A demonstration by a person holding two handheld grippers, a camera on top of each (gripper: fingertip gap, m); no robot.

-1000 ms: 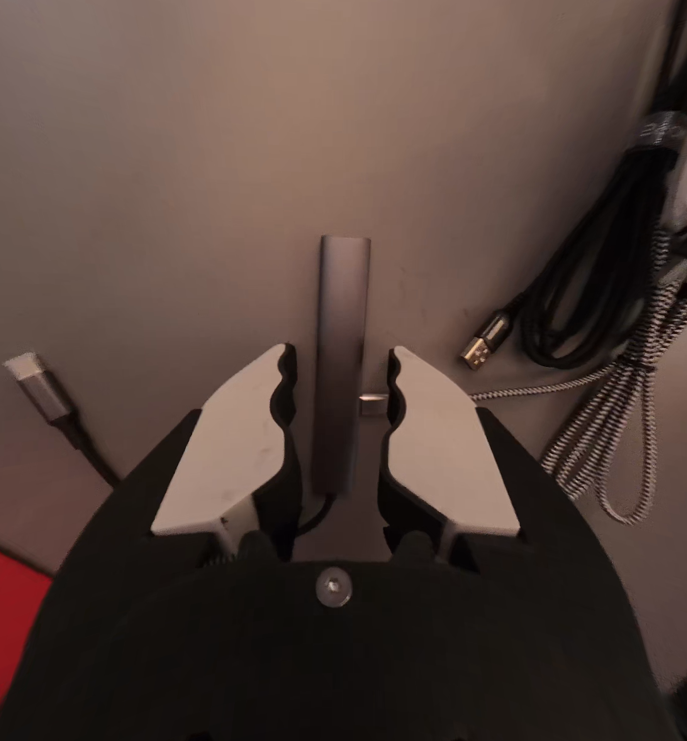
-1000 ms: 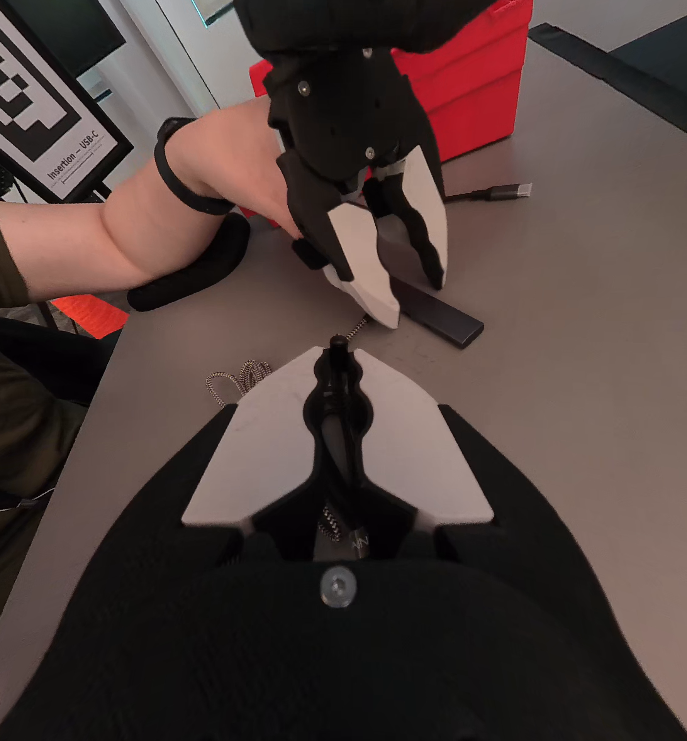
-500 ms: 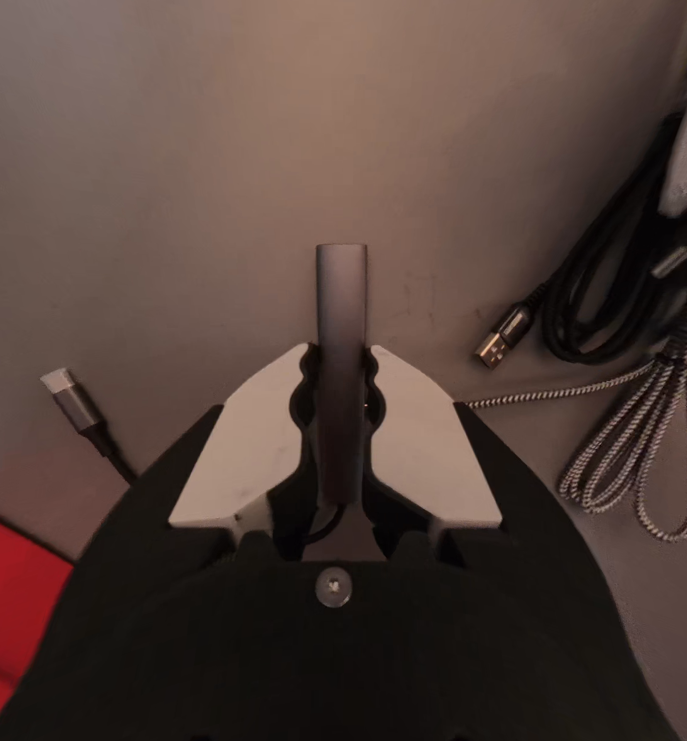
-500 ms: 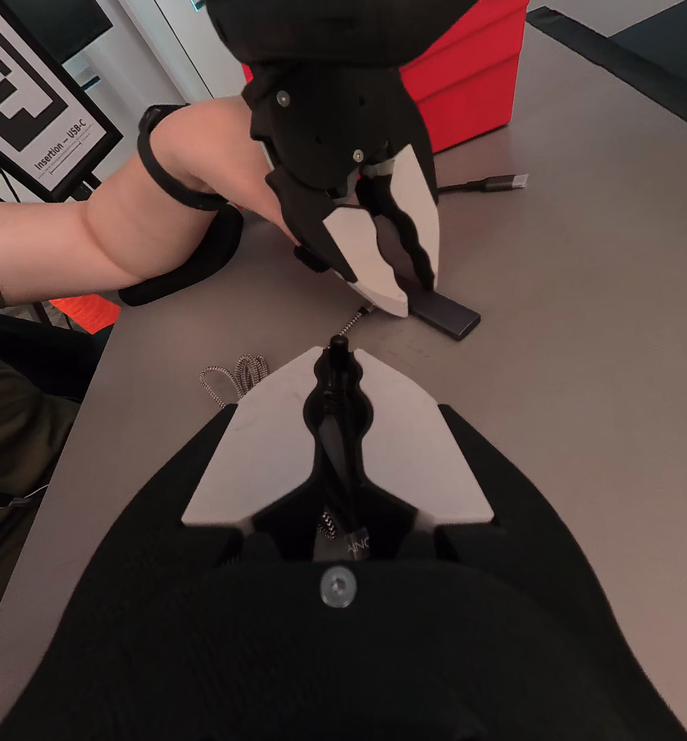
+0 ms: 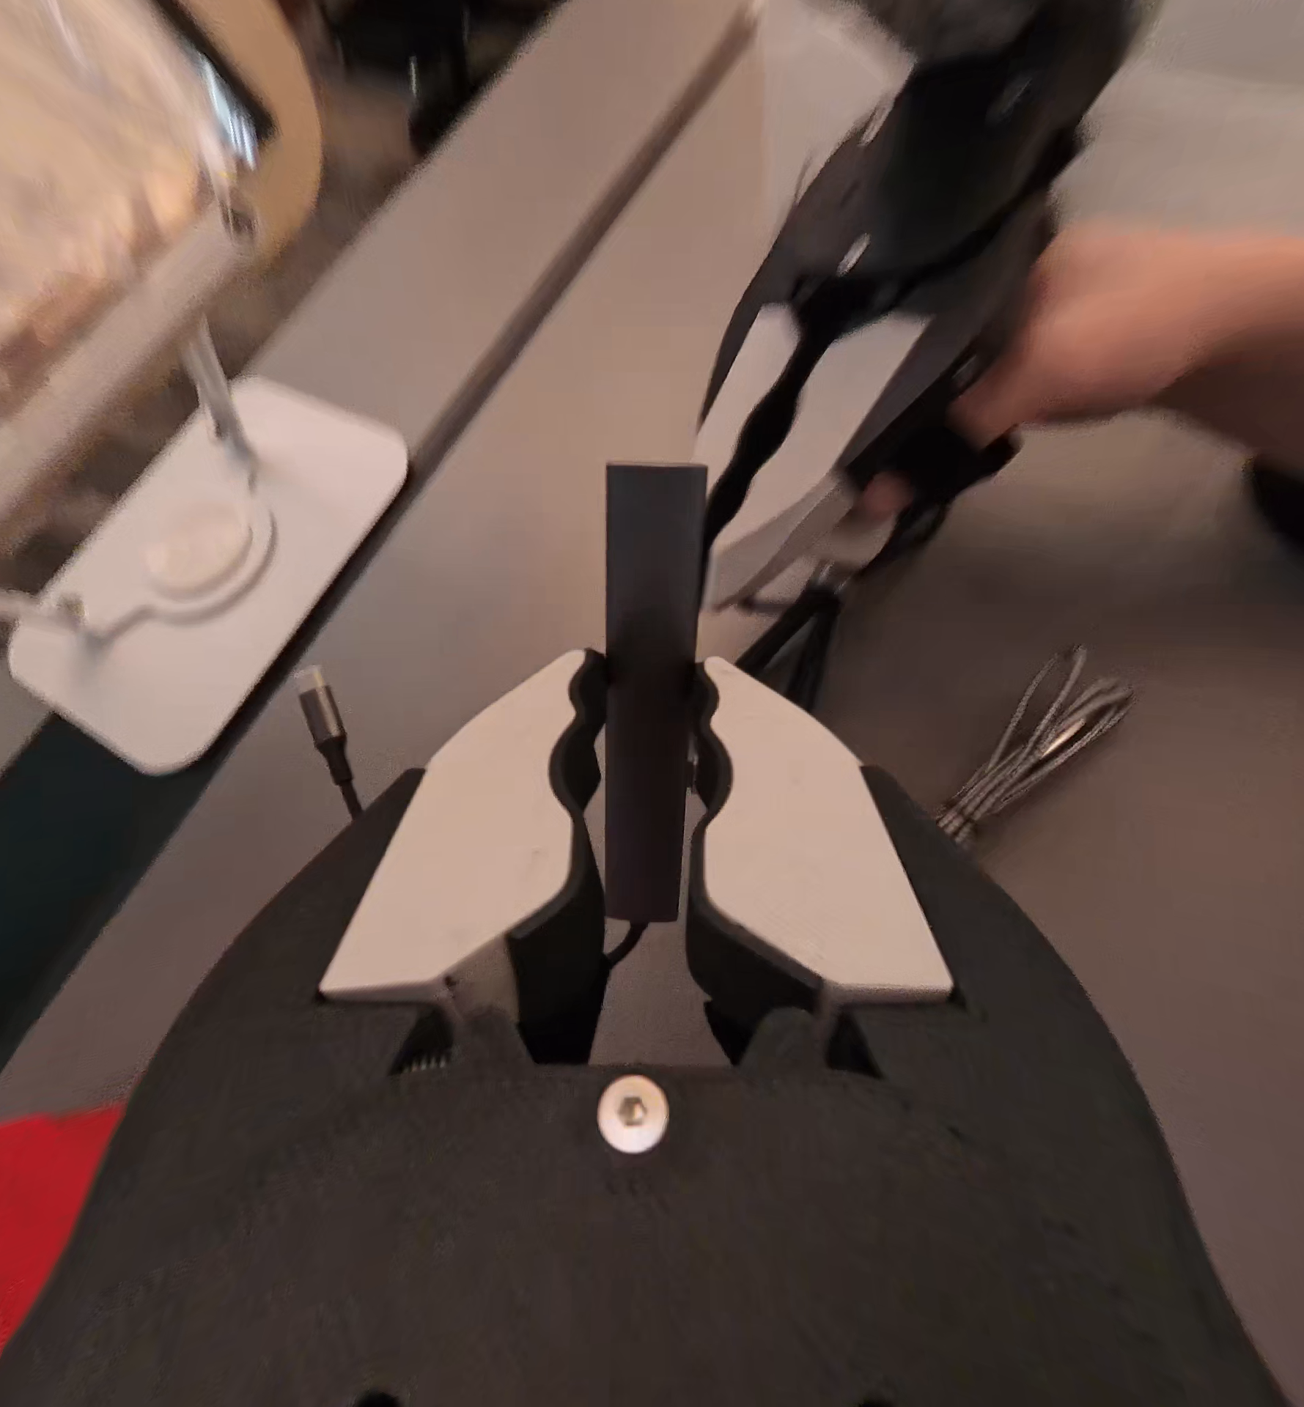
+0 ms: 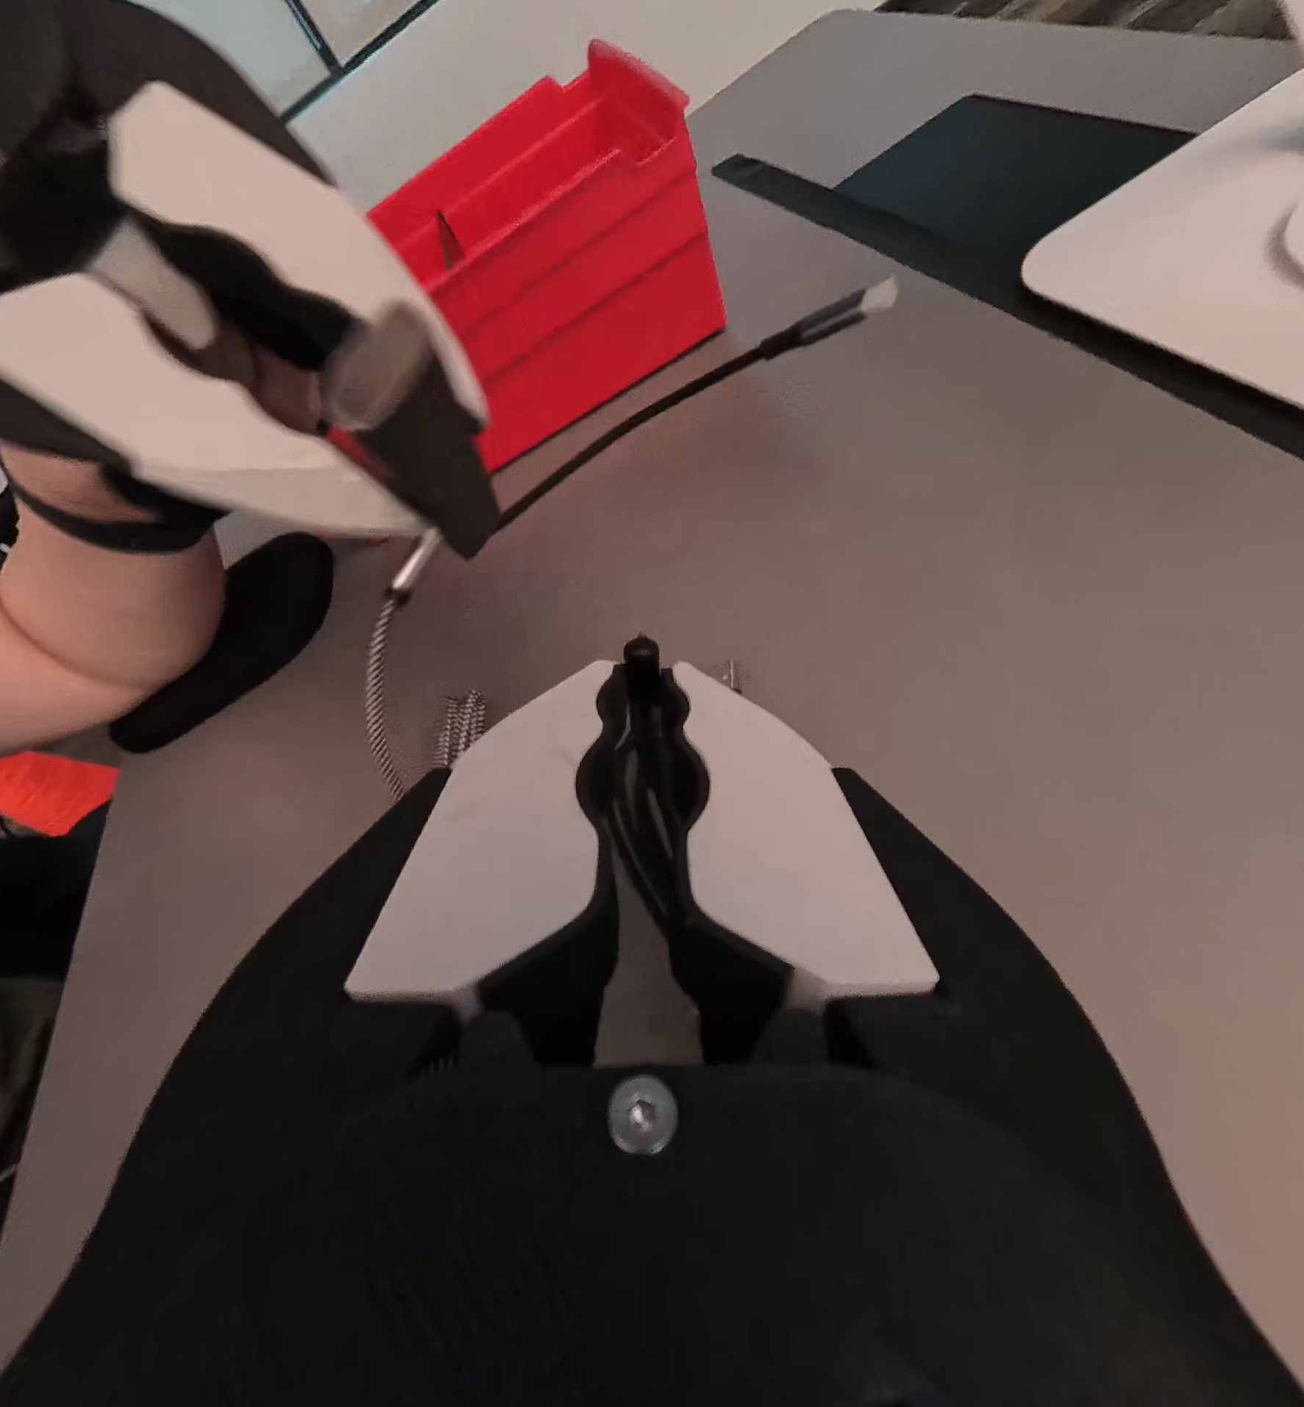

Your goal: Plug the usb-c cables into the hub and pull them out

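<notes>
Protruding forward from between the white fingers, the dark slim hub [image 5: 655,685] is clamped by the left gripper [image 5: 648,674], whose jaws are closed against both of its long sides. In the right wrist view the left gripper [image 6: 435,464] is seen lifted above the grey table [image 6: 976,609], with the hub [image 6: 435,457] tilted downward from its tip. A braided cable [image 6: 378,670] is seen with its silver plug [image 6: 412,567] meeting the lower end of the hub; whether the plug is fully seated cannot be told. The hub's own thin black lead [image 6: 633,426] is laid across the table and ends in a connector [image 6: 854,304] beside the red bin [image 6: 588,304]. The right gripper [image 6: 642,666] is closed on a black cable [image 6: 645,761], which is pinched in the channel between the jaws, a short black tip projecting past the fingertips. In the left wrist view the right gripper [image 5: 770,495] is seen blurred beyond the hub, held by a hand [image 5: 1136,335]. A bundled braided cable [image 5: 1037,738] is laid on the table [image 5: 1090,990] at the right. A white stand base [image 5: 199,563] is placed at the left, near the loose connector [image 5: 325,723].
</notes>
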